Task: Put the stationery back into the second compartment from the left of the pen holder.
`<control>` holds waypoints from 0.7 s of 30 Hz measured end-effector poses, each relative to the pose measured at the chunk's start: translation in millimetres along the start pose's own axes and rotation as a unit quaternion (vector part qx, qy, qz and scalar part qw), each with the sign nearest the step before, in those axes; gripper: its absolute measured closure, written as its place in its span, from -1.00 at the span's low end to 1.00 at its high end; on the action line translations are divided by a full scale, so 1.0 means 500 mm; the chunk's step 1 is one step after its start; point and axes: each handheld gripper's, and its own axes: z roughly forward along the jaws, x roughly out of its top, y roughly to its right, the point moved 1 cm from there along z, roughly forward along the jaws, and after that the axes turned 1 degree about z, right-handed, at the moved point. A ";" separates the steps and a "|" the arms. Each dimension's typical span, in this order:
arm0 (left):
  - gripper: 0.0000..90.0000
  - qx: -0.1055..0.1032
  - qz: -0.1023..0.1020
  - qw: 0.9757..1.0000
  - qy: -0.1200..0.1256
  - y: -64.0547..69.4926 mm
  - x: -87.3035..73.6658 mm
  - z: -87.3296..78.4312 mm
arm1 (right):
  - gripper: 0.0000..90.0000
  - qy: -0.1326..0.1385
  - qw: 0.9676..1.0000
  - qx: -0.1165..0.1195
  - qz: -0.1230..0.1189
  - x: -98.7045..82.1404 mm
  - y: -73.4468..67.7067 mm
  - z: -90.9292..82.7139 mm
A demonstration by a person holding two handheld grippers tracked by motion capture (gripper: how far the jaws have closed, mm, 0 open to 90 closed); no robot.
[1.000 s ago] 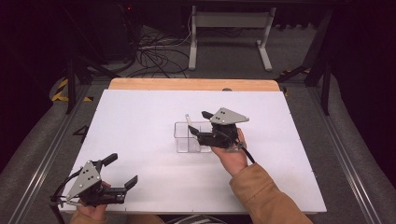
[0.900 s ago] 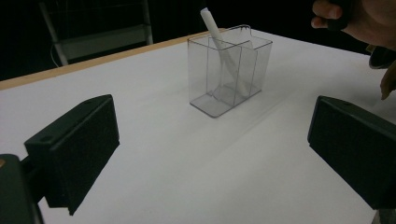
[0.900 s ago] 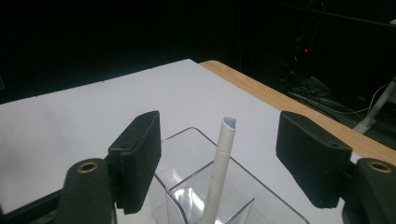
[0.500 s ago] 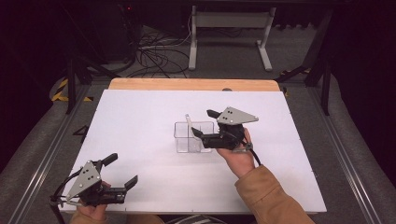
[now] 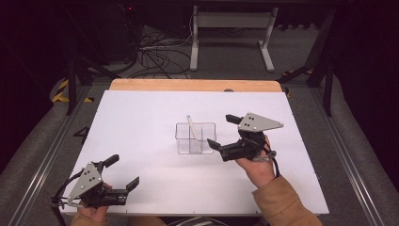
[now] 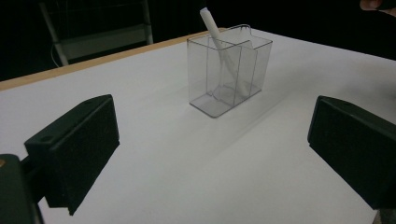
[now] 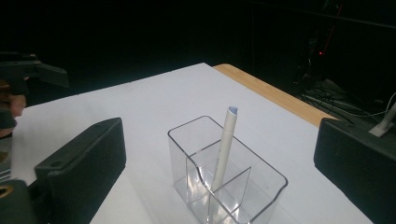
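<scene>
White stick (image 5: 192, 131) stands tilted in a clear two-compartment holder (image 5: 195, 138) at the centre of the high view, its lower end down in one compartment beside the divider and its upper end leaning toward the upper left of the frame, above the rim. In the right gripper view the stick (image 7: 224, 149) rises at the middle of the frame, and the holder (image 7: 226, 179) sits low in the frame between the two black jaws without touching either. The right gripper (image 5: 225, 133), just right of the holder in the high view, has just been opening its jaws; they now stand wide, with nothing pressed between them. The left gripper (image 5: 123, 172) rests at the lower left of the high view, well apart from the holder, its jaws likewise wide and empty; its own view shows the holder (image 6: 229, 70) and stick (image 6: 219, 44) in the upper middle of the frame.

Hazards, as judged: the holder is light and stands loose on the white worktop (image 5: 141, 122), so a jaw of the right gripper clipping its near wall on withdrawal could slide or tip it. The stick merely leans, with its top clear of the rim; a brush against that exposed end could lever it out or topple the holder. The trailing cable could also snag.
</scene>
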 end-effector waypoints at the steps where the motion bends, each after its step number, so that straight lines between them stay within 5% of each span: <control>1: -0.94 0.000 0.000 1.000 0.000 0.000 0.000 0.000 | -0.94 0.002 1.000 0.004 0.003 -0.003 0.002 -0.007; 6: -0.94 0.001 0.000 1.000 -0.002 0.000 0.000 -0.002 | -0.94 0.001 1.000 0.020 0.002 -0.024 0.013 -0.035; 21: -0.94 0.001 -0.001 1.000 -0.002 0.001 0.000 0.000 | -0.99 -0.017 1.000 0.005 0.013 -0.126 0.035 -0.109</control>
